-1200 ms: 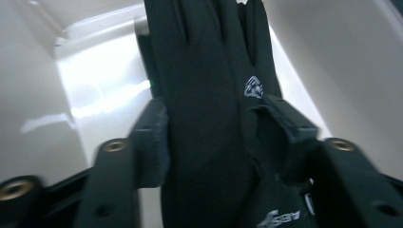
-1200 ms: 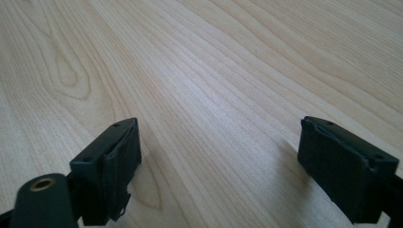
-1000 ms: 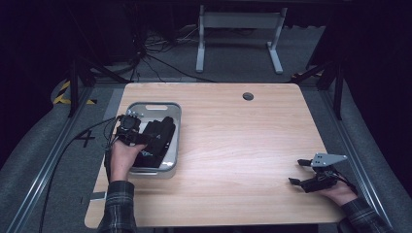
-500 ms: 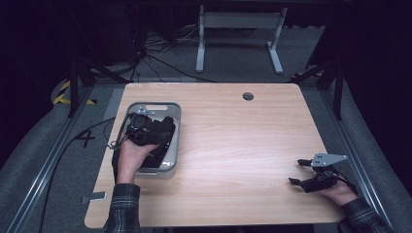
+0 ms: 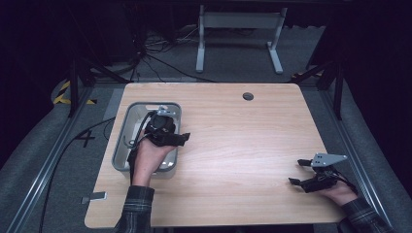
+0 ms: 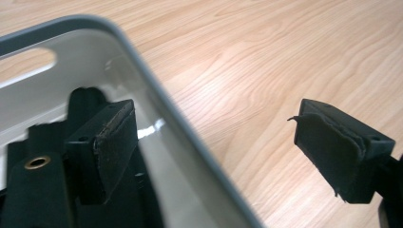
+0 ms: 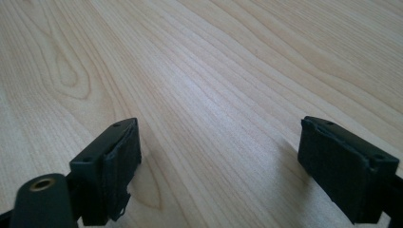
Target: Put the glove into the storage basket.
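The setting is a laboratory or test bay configured for recording manipulation work. Indicators: a bare light-wood table [image 5: 243,145] with a cable port [image 5: 248,96], standing on grey carpet between aluminium frame rails [image 5: 43,170]; yellow-and-black hazard tape [image 5: 62,92] on the floor; loose cables [image 5: 145,53] trailing into an unlit background. A grey metal stand [image 5: 238,29] stands behind the table, and a grey tray [image 5: 121,145] sits on the tabletop.

Tray [image 5: 122,145] on table [image 5: 243,145] left, left claw [image 5: 183,139] over its rim, right claw [image 5: 297,173] far right.
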Available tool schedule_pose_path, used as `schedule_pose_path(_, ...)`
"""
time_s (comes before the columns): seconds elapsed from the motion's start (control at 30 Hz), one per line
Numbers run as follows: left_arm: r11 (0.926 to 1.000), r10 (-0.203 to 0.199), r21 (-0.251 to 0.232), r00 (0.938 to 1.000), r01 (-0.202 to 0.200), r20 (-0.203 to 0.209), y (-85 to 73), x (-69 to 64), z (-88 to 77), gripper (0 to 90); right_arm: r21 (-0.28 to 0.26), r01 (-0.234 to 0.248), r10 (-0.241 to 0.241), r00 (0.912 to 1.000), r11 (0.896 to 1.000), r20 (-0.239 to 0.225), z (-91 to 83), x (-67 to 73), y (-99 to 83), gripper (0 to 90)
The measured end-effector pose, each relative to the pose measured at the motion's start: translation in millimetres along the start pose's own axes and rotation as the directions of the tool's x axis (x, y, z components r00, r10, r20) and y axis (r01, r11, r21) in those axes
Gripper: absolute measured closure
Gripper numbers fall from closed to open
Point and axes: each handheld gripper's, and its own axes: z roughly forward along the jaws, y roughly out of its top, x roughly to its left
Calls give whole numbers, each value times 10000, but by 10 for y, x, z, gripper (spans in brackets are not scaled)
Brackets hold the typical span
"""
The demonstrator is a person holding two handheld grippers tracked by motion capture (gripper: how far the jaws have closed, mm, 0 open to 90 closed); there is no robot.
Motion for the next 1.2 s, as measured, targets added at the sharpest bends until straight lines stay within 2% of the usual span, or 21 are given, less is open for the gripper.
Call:
schedule_pose_path(0.17, 9998, 108, -179, 9992, -101, 395, 3, -180, 74, 155, 3, -1, 1, 10000, 10000, -1, 0, 0, 0, 150)
schedule_pose_path(0.2, 9998, 108, -179, 9992, -101, 395, 3, -180, 74, 155, -2, 12, -12, 10000, 10000, 7, 0, -1, 0, 149)
schedule_pose_path(0.27, 9995, 211, -254, 9986, -199, 491, 6, -280, 108, 155, 4, 29, -29, 10000, 10000, -14, 0, -3, 0, 149)
schedule_pose_path(0.3, 9995, 211, -254, 9986, -199, 491, 6, -280, 108, 155, 4, 29, -29, 10000, 10000, -14, 0, -3, 0, 149)
schedule_pose_path(0.33, 9993, 281, -271, 9977, -265, 623, 5, -326, 123, 155, 1, 32, -32, 10000, 10000, -17, 0, -4, 0, 149)
schedule_pose_path(0.6, 9974, 588, -482, 9940, -545, 922, -29, -562, 202, 156, -2, 60, -60, 10000, 10000, -51, 6, -12, 3, 138)
schedule_pose_path(0.77, 9960, 779, -522, 9899, -722, 1187, -75, -705, 289, 157, 3, 58, -58, 10000, 10000, -44, 7, -13, 3, 136)
schedule_pose_path(1.0, 9938, 1078, -439, 9809, -1019, 1621, -154, -940, 430, 157, 4, 64, -64, 10000, 10000, -48, 9, -14, 3, 135)
schedule_pose_path(1.2, 9905, 1352, -477, 9741, -1287, 1812, -209, -1090, 529, 157, 22, 58, -58, 10000, 10000, -64, 7, -14, 4, 134)
